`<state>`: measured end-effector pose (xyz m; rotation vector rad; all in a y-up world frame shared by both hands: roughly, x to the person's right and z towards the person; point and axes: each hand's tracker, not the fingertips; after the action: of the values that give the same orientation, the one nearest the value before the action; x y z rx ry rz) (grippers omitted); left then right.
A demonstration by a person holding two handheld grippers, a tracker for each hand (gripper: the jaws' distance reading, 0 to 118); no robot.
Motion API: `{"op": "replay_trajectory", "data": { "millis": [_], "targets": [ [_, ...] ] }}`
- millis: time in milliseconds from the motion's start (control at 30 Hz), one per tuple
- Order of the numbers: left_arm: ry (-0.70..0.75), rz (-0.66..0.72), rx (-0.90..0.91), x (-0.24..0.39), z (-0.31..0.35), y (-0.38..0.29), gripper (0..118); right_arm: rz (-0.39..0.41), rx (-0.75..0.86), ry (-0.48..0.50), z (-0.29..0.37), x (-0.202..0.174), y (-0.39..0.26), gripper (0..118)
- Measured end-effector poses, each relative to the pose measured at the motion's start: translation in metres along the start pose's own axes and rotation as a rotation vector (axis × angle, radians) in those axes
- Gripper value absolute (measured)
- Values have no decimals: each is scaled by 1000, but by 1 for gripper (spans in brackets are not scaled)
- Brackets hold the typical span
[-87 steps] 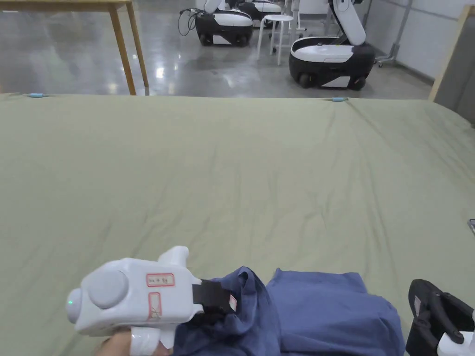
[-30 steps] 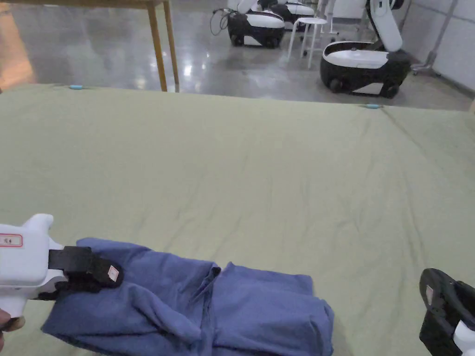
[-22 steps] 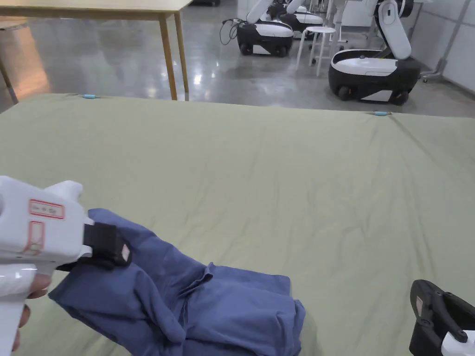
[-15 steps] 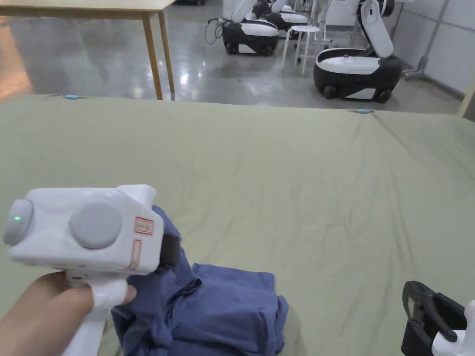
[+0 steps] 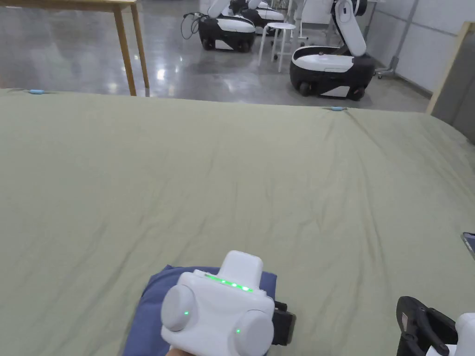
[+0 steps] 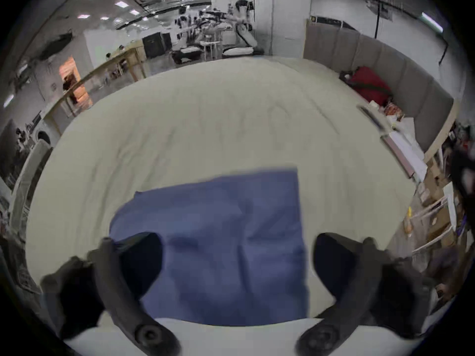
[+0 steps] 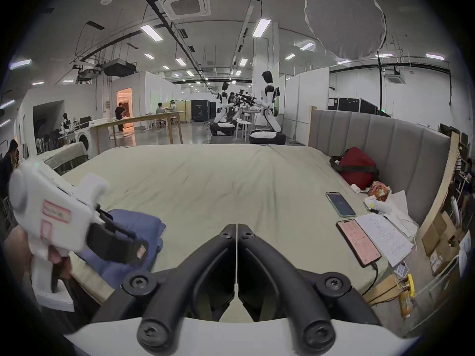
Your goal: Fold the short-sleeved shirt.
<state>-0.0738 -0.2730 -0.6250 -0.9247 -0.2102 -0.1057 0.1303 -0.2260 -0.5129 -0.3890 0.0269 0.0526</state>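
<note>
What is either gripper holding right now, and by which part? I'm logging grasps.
Nothing. The left gripper is open over the folded blue shirt; the right gripper is shut on nothing, away from the shirt.

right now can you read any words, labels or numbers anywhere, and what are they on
None can be read.
Red-bordered stickers on the left gripper body: blurred.
Small tag on the left gripper's jaw: too small.
Handwritten sheets on the bed: too small.
Two phones: screens not read off.
Blue shirt: no print visible.

A glossy grey concrete floor (image 5: 69,51), a wooden table (image 5: 125,28) and a white stool (image 5: 277,28) lie beyond the olive-sheeted bed (image 5: 232,162), under ceiling strip lights (image 7: 261,27).
</note>
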Motion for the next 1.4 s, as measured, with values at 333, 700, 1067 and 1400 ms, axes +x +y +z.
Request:
{"op": "replay_trajectory", "data": {
  "millis": [333, 700, 1067, 1400],
  "targets": [
    [-455, 491, 287, -118, 70, 13, 0, -20, -23, 12, -12, -9, -2, 2],
    [-770, 636, -135, -105, -68, -34, 0, -46, -102, 56, -22, -10, -14, 2],
    [-707, 556, -109, -136, -37, -20, 0, -380, -364, 586, -102, -17, -19, 2],
    [-507, 477, -95, -242, 6, -38, 0, -511, -705, 1004, -246, -47, -52, 2]
  ]
}}
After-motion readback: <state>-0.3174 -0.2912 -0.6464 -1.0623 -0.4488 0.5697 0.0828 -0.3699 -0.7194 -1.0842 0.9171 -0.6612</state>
